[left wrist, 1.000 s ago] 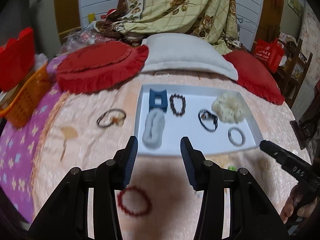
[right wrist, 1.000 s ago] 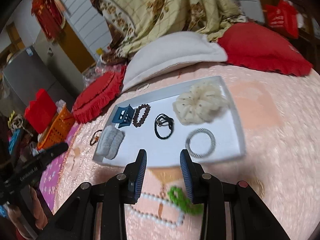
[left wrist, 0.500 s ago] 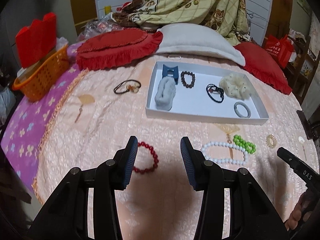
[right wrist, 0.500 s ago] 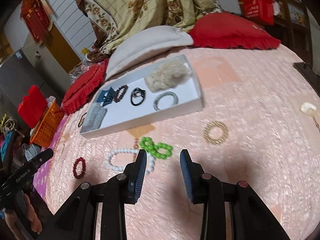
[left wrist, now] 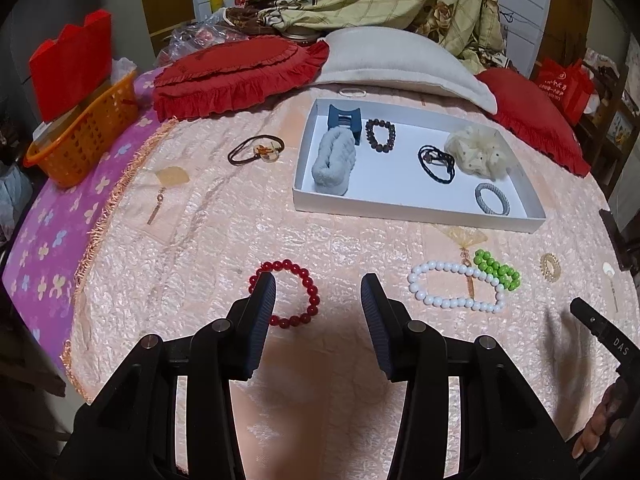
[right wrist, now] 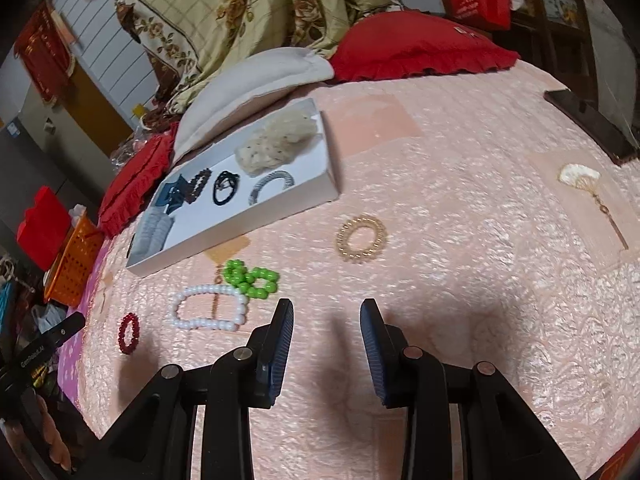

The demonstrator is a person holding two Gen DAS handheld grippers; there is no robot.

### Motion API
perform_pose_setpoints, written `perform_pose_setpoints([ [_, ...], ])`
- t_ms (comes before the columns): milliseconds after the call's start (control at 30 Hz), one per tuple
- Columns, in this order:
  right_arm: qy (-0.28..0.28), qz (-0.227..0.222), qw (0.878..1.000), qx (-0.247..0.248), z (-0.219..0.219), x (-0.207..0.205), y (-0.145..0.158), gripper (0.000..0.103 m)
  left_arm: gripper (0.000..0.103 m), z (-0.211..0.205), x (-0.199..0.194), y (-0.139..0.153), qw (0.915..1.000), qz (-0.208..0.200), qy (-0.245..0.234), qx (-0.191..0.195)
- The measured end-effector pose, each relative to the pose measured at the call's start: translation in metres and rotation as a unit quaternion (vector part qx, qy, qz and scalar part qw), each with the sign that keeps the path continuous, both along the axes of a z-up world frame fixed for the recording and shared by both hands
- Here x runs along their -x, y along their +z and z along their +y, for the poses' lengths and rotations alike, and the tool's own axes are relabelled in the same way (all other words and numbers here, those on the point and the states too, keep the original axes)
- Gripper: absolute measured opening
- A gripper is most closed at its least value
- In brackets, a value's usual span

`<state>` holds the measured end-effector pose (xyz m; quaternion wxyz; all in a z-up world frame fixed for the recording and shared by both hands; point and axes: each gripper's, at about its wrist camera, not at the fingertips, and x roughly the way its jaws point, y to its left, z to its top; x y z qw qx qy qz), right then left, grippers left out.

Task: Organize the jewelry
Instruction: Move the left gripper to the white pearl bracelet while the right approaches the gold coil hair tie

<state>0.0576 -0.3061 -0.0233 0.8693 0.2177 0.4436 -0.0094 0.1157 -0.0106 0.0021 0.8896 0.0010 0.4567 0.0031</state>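
Note:
A white tray on the pink bedspread holds a blue claw clip, a grey scrunchie, a dark bead bracelet, a black hair tie, a cream scrunchie and a grey ring. In front of it lie a red bead bracelet, a white bead bracelet, a green bead bracelet and a gold ring. My left gripper is open just over the red bracelet, its left finger covering part of it. My right gripper is open over bare bedspread, near the green bracelet.
A brown hair tie lies left of the tray. Red cushions, a white pillow and a floral quilt fill the back. An orange basket stands at the left edge. A shell fan charm and a dark phone lie at right.
Both grippers have drawn back from the tray toward the near edge of the bed. The red, white and green bracelets and the gold ring have come into full view.

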Motion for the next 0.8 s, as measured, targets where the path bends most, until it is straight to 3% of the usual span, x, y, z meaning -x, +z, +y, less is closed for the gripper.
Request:
perform_pose_setpoints([
  [400,-0.028,0.001,1.0,0.001,-0.028,0.001,-0.013,0.033,0.044,-0.004,-0.013,-0.023,0.9996,0.008,-0.015,0.024],
  [800,-0.004,-0.003,1.0,0.016,-0.029,-0.021,-0.02,0.033,0.044,-0.045,-0.048,-0.06,0.9926,0.053,-0.104,0.033],
])
